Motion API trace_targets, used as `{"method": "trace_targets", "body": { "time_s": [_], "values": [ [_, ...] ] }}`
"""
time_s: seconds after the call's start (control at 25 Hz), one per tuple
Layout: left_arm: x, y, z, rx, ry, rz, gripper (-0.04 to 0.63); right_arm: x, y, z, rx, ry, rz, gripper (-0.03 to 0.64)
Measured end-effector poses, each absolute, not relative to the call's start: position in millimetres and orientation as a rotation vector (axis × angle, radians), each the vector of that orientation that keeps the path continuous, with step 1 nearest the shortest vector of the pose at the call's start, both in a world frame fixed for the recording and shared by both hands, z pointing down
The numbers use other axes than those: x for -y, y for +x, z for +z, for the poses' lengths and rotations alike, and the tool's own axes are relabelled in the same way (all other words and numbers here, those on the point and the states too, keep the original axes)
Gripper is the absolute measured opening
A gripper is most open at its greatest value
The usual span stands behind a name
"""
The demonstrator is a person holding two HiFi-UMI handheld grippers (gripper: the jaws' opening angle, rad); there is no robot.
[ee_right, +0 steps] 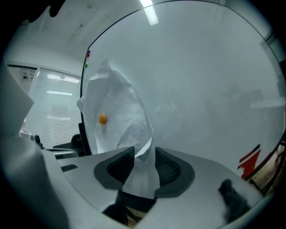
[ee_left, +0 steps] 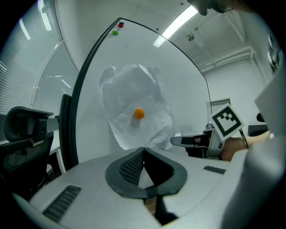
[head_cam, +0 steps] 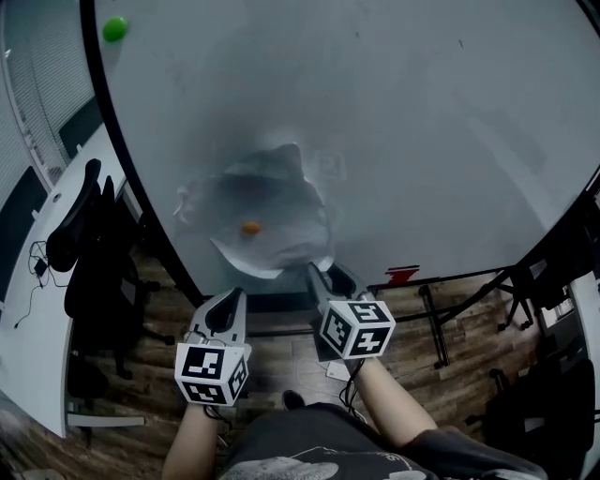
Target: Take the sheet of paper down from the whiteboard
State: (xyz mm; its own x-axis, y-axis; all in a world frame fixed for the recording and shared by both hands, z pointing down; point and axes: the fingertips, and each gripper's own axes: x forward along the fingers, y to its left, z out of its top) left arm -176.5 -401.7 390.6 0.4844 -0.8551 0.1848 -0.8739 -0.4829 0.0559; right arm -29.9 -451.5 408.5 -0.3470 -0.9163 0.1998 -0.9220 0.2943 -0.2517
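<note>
Big upright whiteboard (head_cam: 422, 141) across most of the head view. To its left, a dark office chair (head_cam: 89, 253). On the board's lower middle, a crumpled sheet of paper (head_cam: 272, 202), edges curling off the surface. Right tongs (ee_right: 144, 156) wide open, the sheet's lower corner loose between the jaws, not pinched. Left tongs (ee_left: 143, 151) closed tip to tip, empty, just short of the sheet's lower edge. Orange magnet (head_cam: 250, 228) at the sheet's middle, pinning it. Green magnet (head_cam: 114, 28) near the board's top left.
</note>
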Motion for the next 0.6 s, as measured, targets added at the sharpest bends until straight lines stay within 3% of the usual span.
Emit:
{"method": "trace_targets", "body": {
  "time_s": [0.12,0.28,0.6],
  "values": [
    [407,-173,388,1.512,2.589,0.208,0.012,455,-27,405,2.487,1.798,0.435,0.132],
    [414,-167,386,1.513,2.594,0.215,0.014,460,-20,406,2.453,1.813,0.399,0.035],
    [437,-165,368,1.614,2.603,0.191,0.014,463,-13,407,2.476,1.792,0.432,0.025]
  ]
}}
